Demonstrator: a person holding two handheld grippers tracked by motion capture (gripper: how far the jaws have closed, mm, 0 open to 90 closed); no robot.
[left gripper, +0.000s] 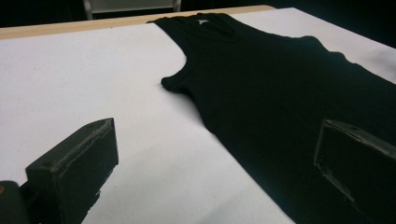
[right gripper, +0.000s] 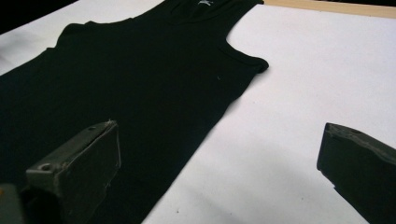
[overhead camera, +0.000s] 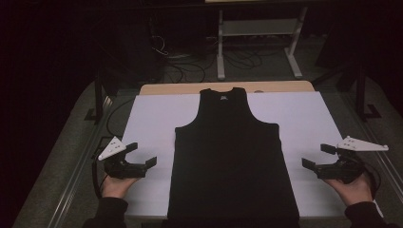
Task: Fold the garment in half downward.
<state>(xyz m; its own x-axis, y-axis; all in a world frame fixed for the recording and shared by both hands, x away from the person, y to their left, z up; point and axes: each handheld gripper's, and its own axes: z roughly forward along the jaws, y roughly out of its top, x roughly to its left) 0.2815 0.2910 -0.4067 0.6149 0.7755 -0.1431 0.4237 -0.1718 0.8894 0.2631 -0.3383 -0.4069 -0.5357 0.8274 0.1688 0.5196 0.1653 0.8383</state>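
A black tank top [overhead camera: 230, 152] lies flat on the white sheet [overhead camera: 147, 123], neck toward the far edge and hem at the near edge. My left gripper [overhead camera: 141, 155] hovers over the sheet just left of the shirt's side, jaws wide apart with nothing between them. On the other side my right gripper [overhead camera: 317, 156] is held beside the shirt's right edge, also open and empty. In the left gripper view the shirt [left gripper: 280, 93] stretches across the right, under the right jaw. In the right gripper view the shirt [right gripper: 140, 79] lies under the left jaw.
The white sheet covers a wooden table whose far edge [overhead camera: 180, 88] shows as a tan strip. Beyond it stand a white metal frame [overhead camera: 259, 33] and loose cables [overhead camera: 190, 61] on the dark floor. Bare sheet lies on both sides of the shirt.
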